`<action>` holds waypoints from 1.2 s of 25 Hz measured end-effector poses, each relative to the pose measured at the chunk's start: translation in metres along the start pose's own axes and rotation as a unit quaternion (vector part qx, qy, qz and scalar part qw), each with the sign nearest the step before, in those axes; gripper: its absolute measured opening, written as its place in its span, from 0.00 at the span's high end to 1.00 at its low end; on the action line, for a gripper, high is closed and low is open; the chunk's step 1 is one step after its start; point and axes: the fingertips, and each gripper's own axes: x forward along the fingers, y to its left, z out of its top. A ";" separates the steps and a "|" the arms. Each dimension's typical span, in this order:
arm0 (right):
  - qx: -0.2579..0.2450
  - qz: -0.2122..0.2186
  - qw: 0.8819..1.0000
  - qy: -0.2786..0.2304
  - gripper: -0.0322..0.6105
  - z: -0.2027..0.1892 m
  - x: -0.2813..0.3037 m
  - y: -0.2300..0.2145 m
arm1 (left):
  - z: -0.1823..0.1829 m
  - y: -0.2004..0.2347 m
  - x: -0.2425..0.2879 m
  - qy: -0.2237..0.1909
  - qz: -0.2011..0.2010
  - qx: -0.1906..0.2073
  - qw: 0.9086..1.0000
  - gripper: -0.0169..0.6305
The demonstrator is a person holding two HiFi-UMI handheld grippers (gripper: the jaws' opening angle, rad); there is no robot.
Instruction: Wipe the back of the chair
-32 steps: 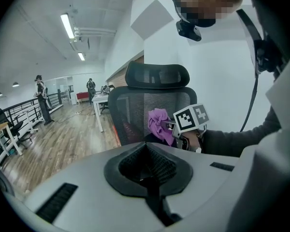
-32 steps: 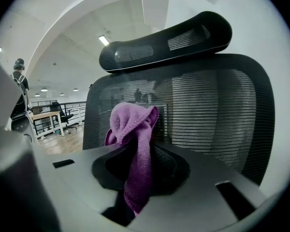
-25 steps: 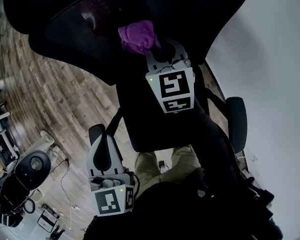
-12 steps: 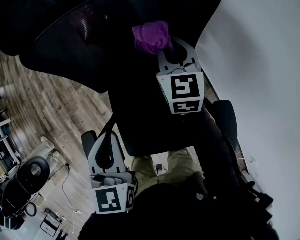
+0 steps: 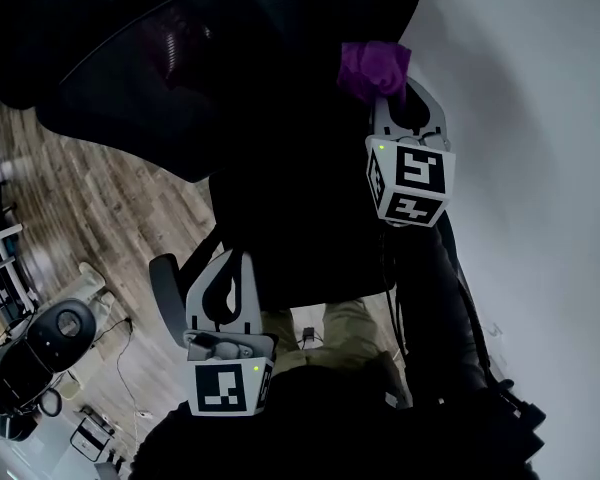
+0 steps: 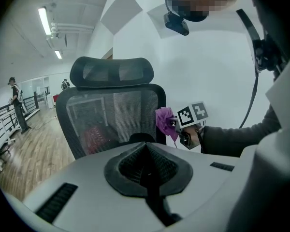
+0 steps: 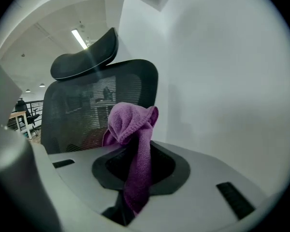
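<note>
Chair back, one dark mesh panel with a single headrest above it, stood upright close to the white wall. One purple cloth sat bunched at the panel's outer edge. I couldn't tell whether it actually pressed on the mesh. The right gripper had its fingers closed on that cloth, a tail of it hanging down between them. The left gripper hung lower, beside one armrest, its fingers drawn together with nothing between them. Each gripper carried one marker cube, two in all. Their black-and-white square patterns were the only print I could see.

From above, the chair was so dark that its mesh barely showed, and the person's dark clothing hid the seat and base. Wood floor ran off to the left. In the left gripper view, two small figures stood far down the hall, too small to make out.
</note>
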 end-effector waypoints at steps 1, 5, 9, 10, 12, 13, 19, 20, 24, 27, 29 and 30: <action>0.004 -0.009 1.000 0.001 0.84 -0.003 -0.003 -0.008 | -0.001 -0.005 0.002 0.000 -0.006 0.002 1.000 0.97; 0.011 -0.040 0.999 0.003 0.84 -0.015 -0.013 -0.036 | -0.009 -0.018 0.008 0.015 -0.017 -0.001 1.000 0.97; 0.015 -0.065 0.998 0.008 0.84 -0.024 -0.021 -0.048 | -0.015 -0.022 0.008 0.027 -0.022 -0.001 0.999 0.97; 0.016 -0.069 0.997 0.011 0.84 -0.027 -0.023 -0.050 | -0.015 -0.023 0.008 0.024 -0.026 0.008 0.999 0.97; 0.020 -0.074 0.997 0.015 0.84 -0.035 -0.028 -0.055 | -0.017 -0.027 0.008 0.026 -0.032 0.021 0.999 0.97; 0.022 -0.076 0.997 0.017 0.84 -0.038 -0.029 -0.057 | -0.019 -0.029 0.008 0.029 -0.033 0.021 0.999 0.97; 0.039 -0.082 0.996 0.025 0.84 -0.057 -0.035 -0.041 | -0.026 -0.025 0.001 0.033 -0.043 0.015 0.998 0.97; 0.043 -0.081 0.995 0.027 0.84 -0.063 -0.036 -0.034 | -0.028 -0.020 -0.001 0.028 -0.043 0.021 0.998 0.97; 0.039 -0.085 0.995 0.029 0.84 -0.084 -0.036 -0.010 | -0.054 -0.001 -0.013 0.054 -0.029 0.035 0.997 0.97; 0.049 -0.095 0.994 0.039 0.84 -0.097 -0.034 -0.005 | -0.068 0.007 -0.019 0.068 -0.026 0.030 0.997 0.97; 0.054 -0.098 0.992 0.052 0.84 -0.110 -0.034 0.003 | -0.074 0.012 -0.022 0.068 -0.026 0.026 0.997 0.97; 0.055 -0.098 0.992 0.058 0.84 -0.118 -0.035 0.008 | -0.077 0.016 -0.024 0.071 -0.025 0.025 0.997 0.97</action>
